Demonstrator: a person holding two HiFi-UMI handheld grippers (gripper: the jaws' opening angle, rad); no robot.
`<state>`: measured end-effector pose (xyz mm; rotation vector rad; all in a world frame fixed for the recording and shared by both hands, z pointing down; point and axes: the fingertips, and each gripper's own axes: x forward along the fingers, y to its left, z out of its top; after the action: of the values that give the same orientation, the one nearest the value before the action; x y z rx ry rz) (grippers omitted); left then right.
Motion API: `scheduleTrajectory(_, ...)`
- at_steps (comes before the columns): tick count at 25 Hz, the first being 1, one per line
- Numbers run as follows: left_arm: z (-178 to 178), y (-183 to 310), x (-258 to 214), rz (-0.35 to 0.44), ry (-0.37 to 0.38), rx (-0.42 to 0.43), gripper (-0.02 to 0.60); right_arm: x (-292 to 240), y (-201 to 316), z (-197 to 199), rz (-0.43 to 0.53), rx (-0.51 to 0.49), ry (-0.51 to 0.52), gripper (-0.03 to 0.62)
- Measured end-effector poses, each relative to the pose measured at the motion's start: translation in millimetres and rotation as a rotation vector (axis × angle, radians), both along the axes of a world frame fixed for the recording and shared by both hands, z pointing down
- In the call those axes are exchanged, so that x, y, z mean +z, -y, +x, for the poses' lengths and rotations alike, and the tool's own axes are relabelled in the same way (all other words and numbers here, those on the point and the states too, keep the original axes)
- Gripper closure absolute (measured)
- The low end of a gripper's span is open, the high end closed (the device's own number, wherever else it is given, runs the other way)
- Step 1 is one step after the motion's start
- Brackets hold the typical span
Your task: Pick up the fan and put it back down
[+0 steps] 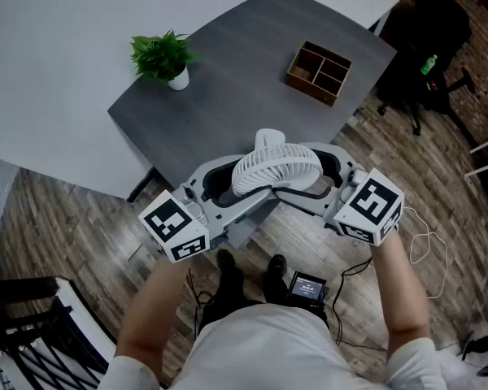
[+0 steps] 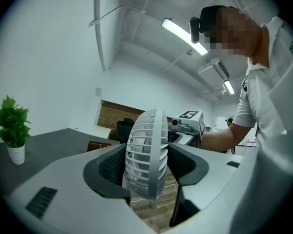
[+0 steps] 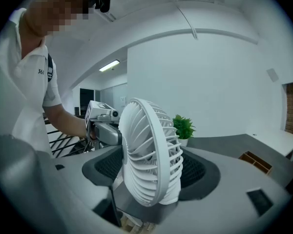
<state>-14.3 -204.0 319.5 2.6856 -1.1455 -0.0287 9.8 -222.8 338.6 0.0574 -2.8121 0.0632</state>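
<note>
White fan (image 1: 275, 165) clamped in wide jaws of left gripper (image 1: 240, 187), right gripper (image 1: 301, 177), past desk's (image 1: 228, 96) near edge.
Risk: uneven pull between them; cage slips, falls.

White round fan (image 1: 275, 164) with slatted cage, in the air at the dark worktop's (image 1: 228, 88) near edge, face tilted upward, clamped between jaws left and right

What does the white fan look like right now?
The fan is round and white, looks like plastic, and has a cage of curved ribs over its front. It stands on edge, slightly tilted, held up above the near corner of the grey table. The left gripper and right gripper each squeeze it between their jaws, from opposite sides.
</note>
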Motion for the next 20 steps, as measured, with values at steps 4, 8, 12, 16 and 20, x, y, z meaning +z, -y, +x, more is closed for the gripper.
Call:
scheduleTrajectory(4,-4.6,-5.5,-20.6,0.043,0.000,-0.006,0.311,-21.3,-5.4,-4.5,0.030,-0.001,0.021,0.243)
scheduleTrajectory(8,-9.2,-10.1,-38.2,0.076,-0.007,-0.010,0.311,-39.8,-9.9,-9.0,0.055,-0.007,0.034,0.243)
scheduleTrajectory(12,-13.0,-17.9,-52.1,0.099,-0.007,-0.012,0.311,-53.9,-17.5,-12.7,0.075,-0.008,0.038,0.243)
scheduleTrajectory(16,-16.3,-24.3,-65.1,0.120,-0.005,-0.011,0.311,-67.2,-23.8,-16.0,0.087,-0.009,0.047,0.243)
scheduleTrajectory(20,-18.5,-31.7,-77.0,0.139,0.000,-0.007,0.311,-79.2,-31.0,-18.2,0.105,-0.007,0.045,0.243)
